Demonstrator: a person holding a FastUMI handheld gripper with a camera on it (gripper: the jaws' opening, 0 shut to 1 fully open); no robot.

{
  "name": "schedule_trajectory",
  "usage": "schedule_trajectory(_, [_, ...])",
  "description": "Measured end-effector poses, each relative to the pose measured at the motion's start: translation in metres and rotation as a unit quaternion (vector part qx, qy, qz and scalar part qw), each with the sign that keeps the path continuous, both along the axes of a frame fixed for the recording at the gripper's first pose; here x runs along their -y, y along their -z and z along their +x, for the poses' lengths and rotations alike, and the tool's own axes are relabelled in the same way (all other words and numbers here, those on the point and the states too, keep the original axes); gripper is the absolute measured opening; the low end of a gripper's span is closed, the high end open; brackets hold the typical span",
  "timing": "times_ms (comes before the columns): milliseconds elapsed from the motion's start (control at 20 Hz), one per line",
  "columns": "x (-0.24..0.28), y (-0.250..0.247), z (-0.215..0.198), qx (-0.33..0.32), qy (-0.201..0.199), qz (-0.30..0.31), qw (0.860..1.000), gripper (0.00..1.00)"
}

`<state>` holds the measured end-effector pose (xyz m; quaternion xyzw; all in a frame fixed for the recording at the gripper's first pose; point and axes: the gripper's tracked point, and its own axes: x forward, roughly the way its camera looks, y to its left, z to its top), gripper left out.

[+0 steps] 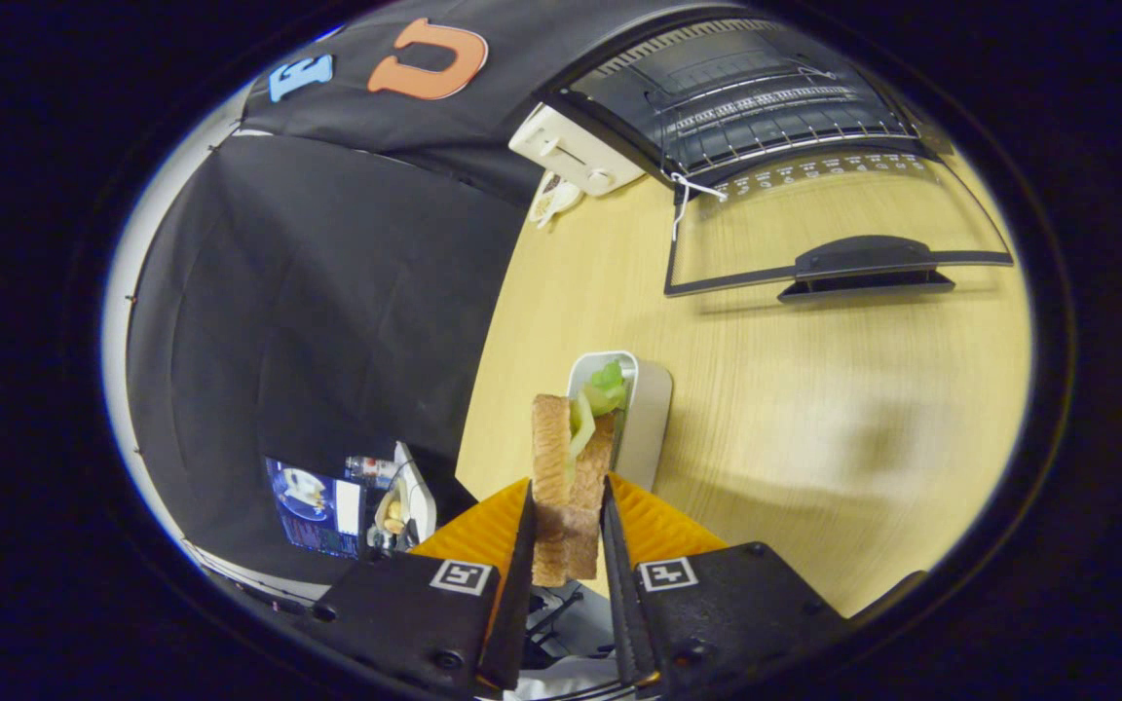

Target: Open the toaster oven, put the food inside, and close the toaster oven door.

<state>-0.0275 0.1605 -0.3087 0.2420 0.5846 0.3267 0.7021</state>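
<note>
The sandwich (566, 477) — two slices of toasted bread with green lettuce between them — stood on edge between the two fingers of the claw (567, 531), which were closed in on it from both sides and pressed against the bread. It was held above the near edge of the light wooden desk (814, 409), its upper end poking out ahead of the fingertips. Just beyond it, on the desk, sat a small white container (647, 409) with a bit of lettuce showing at its mouth. Farther across the desk, well apart from the claw, stood the toaster oven (746, 88) with its glass door (814, 224) dropped fully open and lying flat — the dark handle (863, 261) facing the claw and the wire rack (775, 122) visible inside the cavity. Beside the oven, toward the booth's black cloth wall (308, 312), sat a white toaster (571, 148), with a small pale object just in front of it that was too small to make out. Below the desk edge, a lit screen (313, 506) and some clutter showed.
</note>
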Motion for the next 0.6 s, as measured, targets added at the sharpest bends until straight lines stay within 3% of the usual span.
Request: schedule_trajectory(600, [0.005, -0.055, 0.043, 0.087, 0.071, 0.137, 0.984, 0.41])
